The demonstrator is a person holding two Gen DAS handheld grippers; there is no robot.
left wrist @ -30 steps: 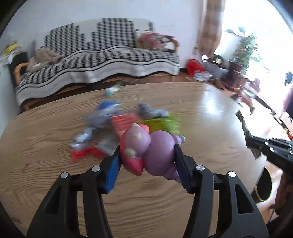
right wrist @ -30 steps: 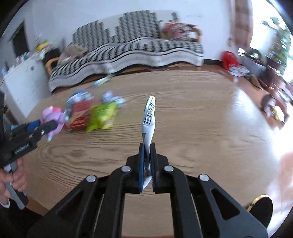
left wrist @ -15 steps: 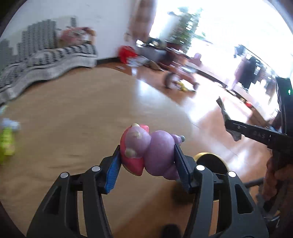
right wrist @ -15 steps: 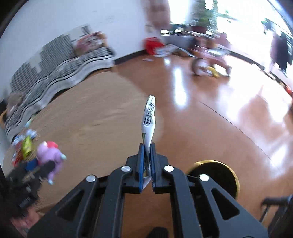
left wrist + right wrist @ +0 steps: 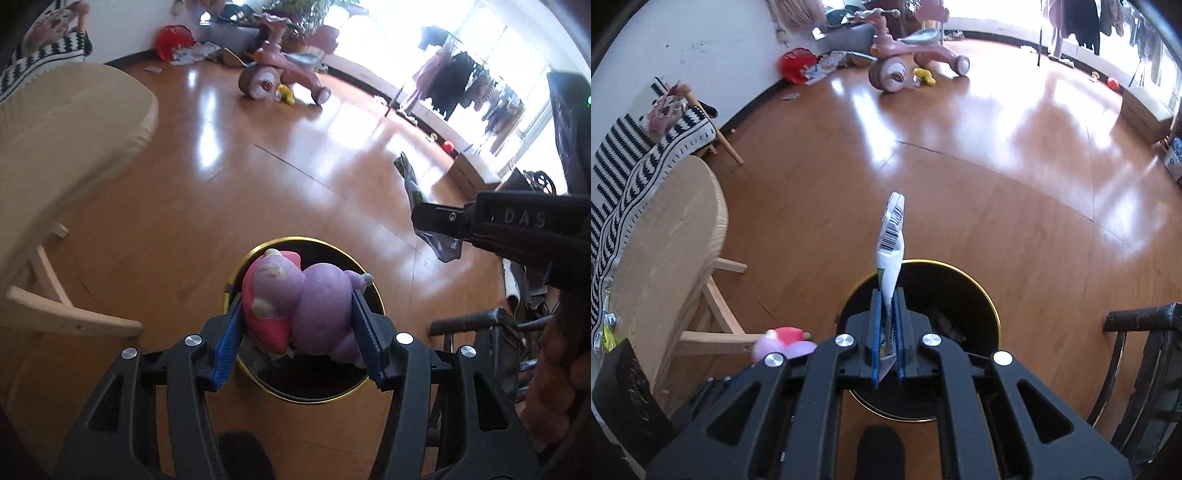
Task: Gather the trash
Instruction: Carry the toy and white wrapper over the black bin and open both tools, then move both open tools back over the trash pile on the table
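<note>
Below, the glossy brown wooden floor [image 5: 979,155] fills most of both views, with the pale round wooden table [image 5: 676,236] off to the left and a few bright wrappers [image 5: 605,328] at its far edge, so collecting is judged part done at best. Standing on the floor directly under both tools is the round black bin with a gold rim [image 5: 975,288]; dark scraps lie inside, though what they are is hard to make out. Above its mouth the left gripper [image 5: 297,325] has its fingers about half spread, clamped on a soft pink and purple rubber toy figure [image 5: 306,302]. Beside it, the right gripper [image 5: 886,332] is pinched fully together on a flat white wrapper with a barcode [image 5: 891,243], which stands upright over the bin's near rim. Neither piece is dropped yet; letting go looks like the next step. Much of the bin is hidden behind the grippers.
</note>
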